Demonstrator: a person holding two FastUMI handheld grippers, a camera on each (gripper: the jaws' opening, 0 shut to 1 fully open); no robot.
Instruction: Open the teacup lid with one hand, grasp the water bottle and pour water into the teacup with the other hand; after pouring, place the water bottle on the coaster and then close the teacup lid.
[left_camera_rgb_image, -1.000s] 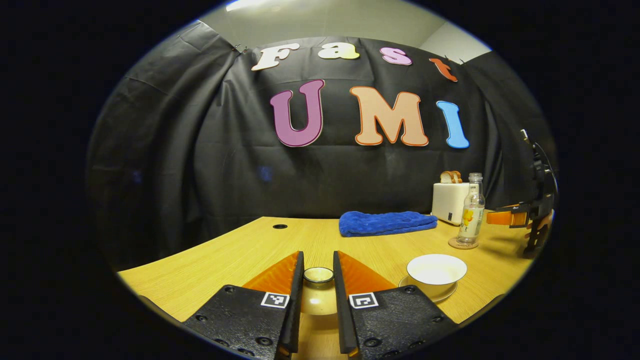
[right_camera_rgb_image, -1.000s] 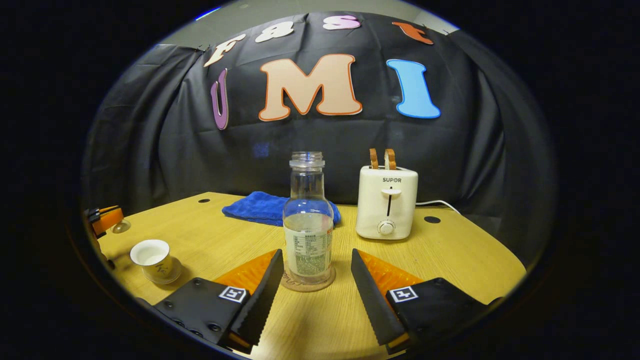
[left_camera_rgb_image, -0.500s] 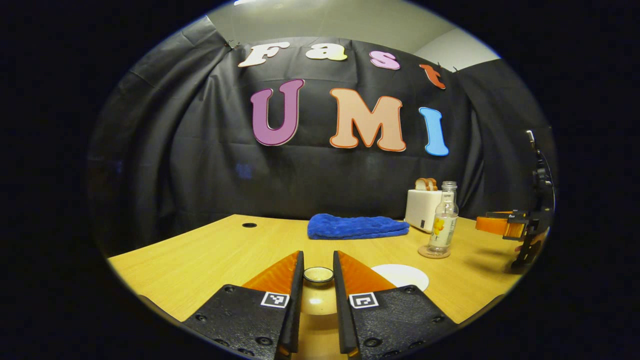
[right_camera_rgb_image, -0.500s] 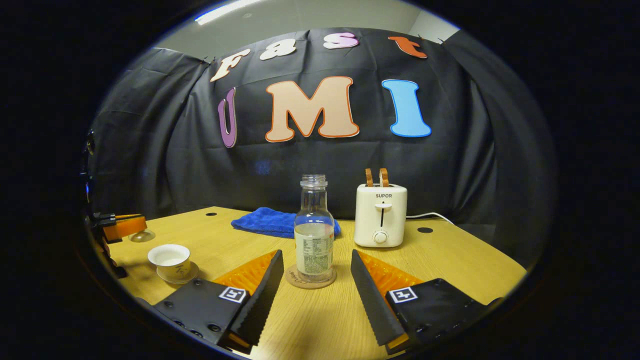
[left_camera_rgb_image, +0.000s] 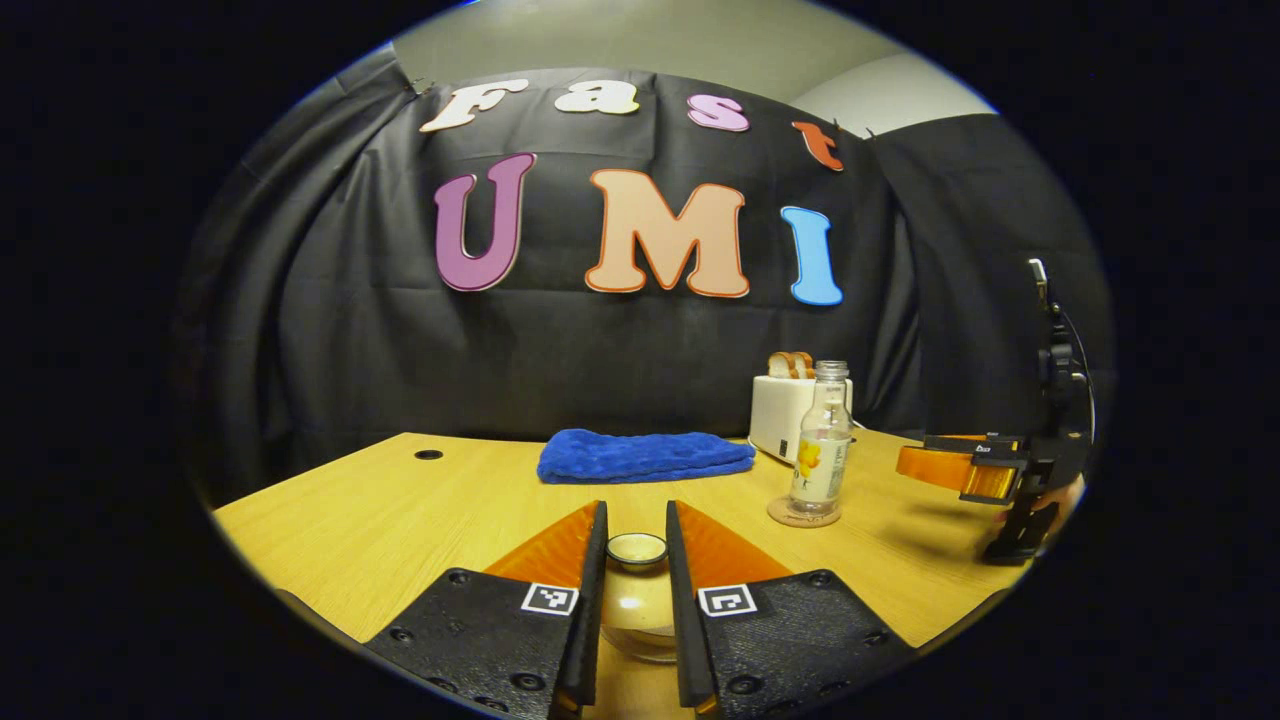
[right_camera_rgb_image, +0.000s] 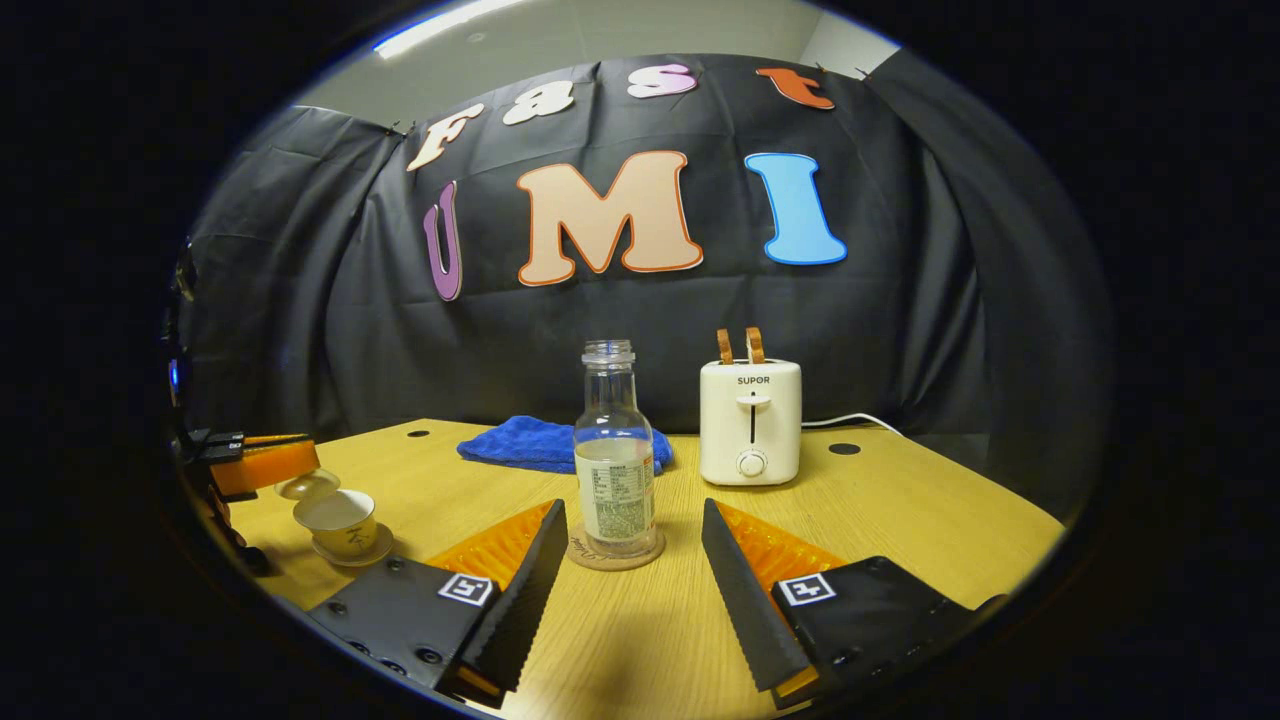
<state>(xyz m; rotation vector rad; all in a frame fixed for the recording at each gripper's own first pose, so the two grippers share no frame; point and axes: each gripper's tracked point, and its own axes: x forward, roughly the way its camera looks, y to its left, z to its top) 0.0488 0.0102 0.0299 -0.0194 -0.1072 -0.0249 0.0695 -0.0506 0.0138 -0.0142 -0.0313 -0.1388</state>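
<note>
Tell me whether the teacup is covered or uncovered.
Uncovered: the left gripper holds the lid just above the open teacup.

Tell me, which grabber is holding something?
The left gripper: its fingers pinch the teacup lid by its knob. The right gripper is open, with the water bottle standing free beyond it.

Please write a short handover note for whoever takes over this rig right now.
Left tool: shut on the domed glass teacup lid, held above the small white teacup on its saucer.
Right tool: open, short of the clear plastic water bottle, touching nothing.
The bottle stands upright on the round cork coaster, uncapped, part full.
Done: lid off.
Left: close the lid. Whether water was poured I cannot tell.
</note>
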